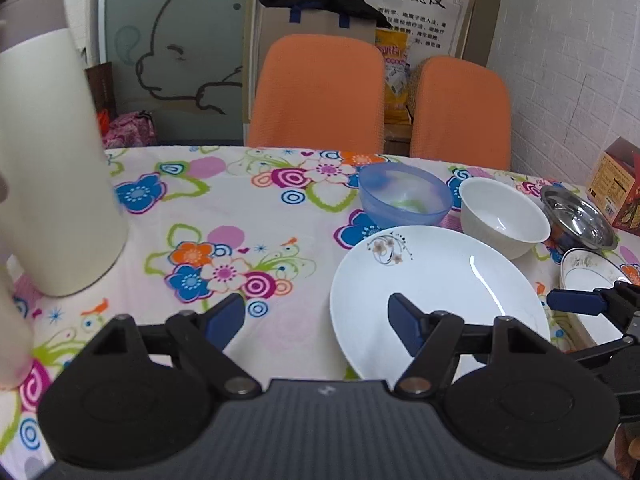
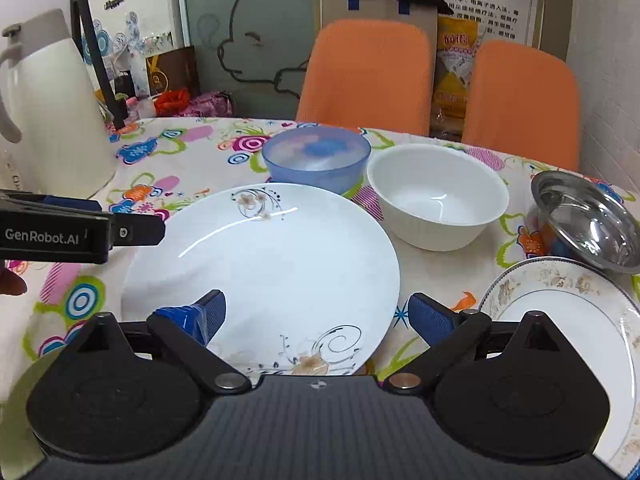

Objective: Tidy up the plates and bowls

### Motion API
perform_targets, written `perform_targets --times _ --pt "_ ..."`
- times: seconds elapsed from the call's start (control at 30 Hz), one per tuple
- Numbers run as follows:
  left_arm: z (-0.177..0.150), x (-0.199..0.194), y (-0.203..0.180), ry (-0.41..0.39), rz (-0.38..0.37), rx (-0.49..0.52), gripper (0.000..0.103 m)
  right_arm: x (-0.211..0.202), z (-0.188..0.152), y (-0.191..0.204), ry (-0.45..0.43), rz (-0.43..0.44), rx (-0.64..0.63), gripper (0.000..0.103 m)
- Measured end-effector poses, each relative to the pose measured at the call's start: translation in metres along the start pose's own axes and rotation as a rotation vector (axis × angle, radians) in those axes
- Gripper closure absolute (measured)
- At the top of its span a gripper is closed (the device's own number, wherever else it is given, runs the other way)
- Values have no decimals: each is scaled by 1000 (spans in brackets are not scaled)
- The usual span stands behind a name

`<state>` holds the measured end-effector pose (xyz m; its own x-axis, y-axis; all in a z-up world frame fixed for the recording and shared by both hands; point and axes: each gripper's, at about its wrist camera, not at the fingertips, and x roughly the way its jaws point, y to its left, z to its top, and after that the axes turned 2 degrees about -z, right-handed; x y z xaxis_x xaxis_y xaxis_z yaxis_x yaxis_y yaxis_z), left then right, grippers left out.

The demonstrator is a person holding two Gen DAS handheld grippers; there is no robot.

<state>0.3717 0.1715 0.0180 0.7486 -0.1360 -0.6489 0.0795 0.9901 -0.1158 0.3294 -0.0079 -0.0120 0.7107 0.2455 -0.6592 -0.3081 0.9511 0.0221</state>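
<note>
A large white plate point(image 1: 436, 280) point(image 2: 280, 264) with small flower prints lies flat on the floral tablecloth. Behind it stand a translucent blue bowl point(image 1: 404, 200) point(image 2: 316, 156) and a white ribbed bowl point(image 1: 504, 216) point(image 2: 436, 196). A steel bowl point(image 2: 588, 220) sits tilted at the right, and a gold-patterned plate point(image 2: 560, 320) lies in front of it. My left gripper point(image 1: 316, 320) is open, with its right finger over the large plate's near left rim. My right gripper point(image 2: 318, 312) is open over that plate's near edge. Neither holds anything.
A tall white thermos jug point(image 1: 52, 160) point(image 2: 48, 120) stands at the table's left. Two orange chairs point(image 1: 320, 92) are pushed in at the far edge. A red carton point(image 1: 620, 188) sits by the brick wall on the right. A black stand leg point(image 2: 96, 56) rises at the back left.
</note>
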Motion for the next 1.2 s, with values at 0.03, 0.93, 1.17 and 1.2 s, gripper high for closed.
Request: perform_targets --times 0.03,0.93,1.17,1.2 --pt "3 11 -1 24 -4 1 32 6 0 -1 16 5 4 18" --pt "6 38 -24 87 -42 33 59 -4 -3 12 -20 74 44 14" --pt "7 -4 -30 37 -38 33 60 -40 -8 22 -73 72 24 14" --pt "3 -12 -32 29 -34 38 60 -47 -13 24 -76 77 23 14"
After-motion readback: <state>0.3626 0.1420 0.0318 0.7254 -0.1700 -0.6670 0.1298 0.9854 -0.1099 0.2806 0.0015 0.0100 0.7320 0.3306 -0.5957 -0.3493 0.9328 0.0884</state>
